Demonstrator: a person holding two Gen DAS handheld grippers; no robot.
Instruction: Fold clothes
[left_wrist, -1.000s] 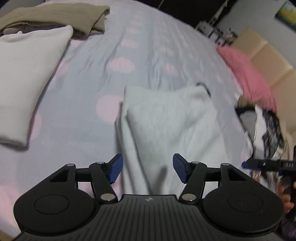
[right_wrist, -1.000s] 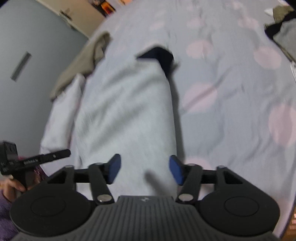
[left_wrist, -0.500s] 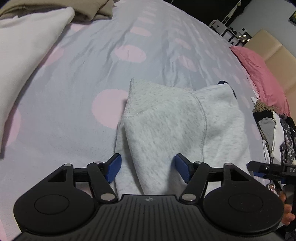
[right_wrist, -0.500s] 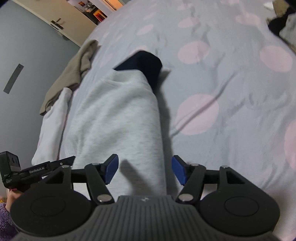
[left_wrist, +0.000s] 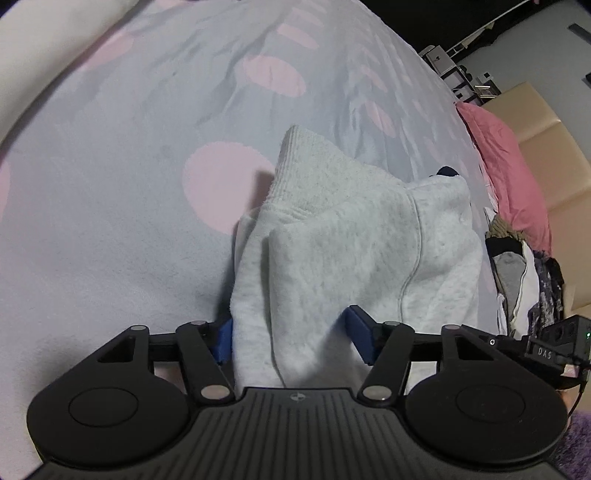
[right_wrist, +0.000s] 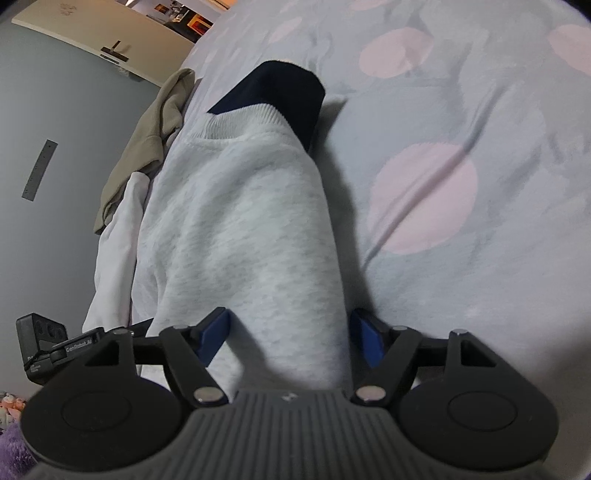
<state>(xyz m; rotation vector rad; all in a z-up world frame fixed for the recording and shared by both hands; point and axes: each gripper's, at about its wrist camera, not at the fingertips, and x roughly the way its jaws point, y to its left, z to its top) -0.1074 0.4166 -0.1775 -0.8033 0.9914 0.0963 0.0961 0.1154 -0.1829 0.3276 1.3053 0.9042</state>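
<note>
A folded light grey sweatshirt (left_wrist: 351, 236) with a ribbed hem and a navy part (right_wrist: 273, 92) lies on the bed. My left gripper (left_wrist: 291, 339) is open, its blue pads either side of the sweatshirt's near edge. My right gripper (right_wrist: 288, 339) is open too, its pads either side of the other near edge (right_wrist: 258, 258). The cloth runs between both pairs of fingers. The other gripper's camera shows at the edge of each view.
The bed has a grey sheet with pink dots (left_wrist: 110, 206). A white folded garment (right_wrist: 118, 229) and a beige one (right_wrist: 155, 125) lie to the left. A pink pillow (left_wrist: 506, 170) and a pile of clothes (left_wrist: 524, 273) lie to the right.
Both grippers have moved forward and down onto the sweatshirt; its near edges now sit between the open pads. The jaws have stayed open.
</note>
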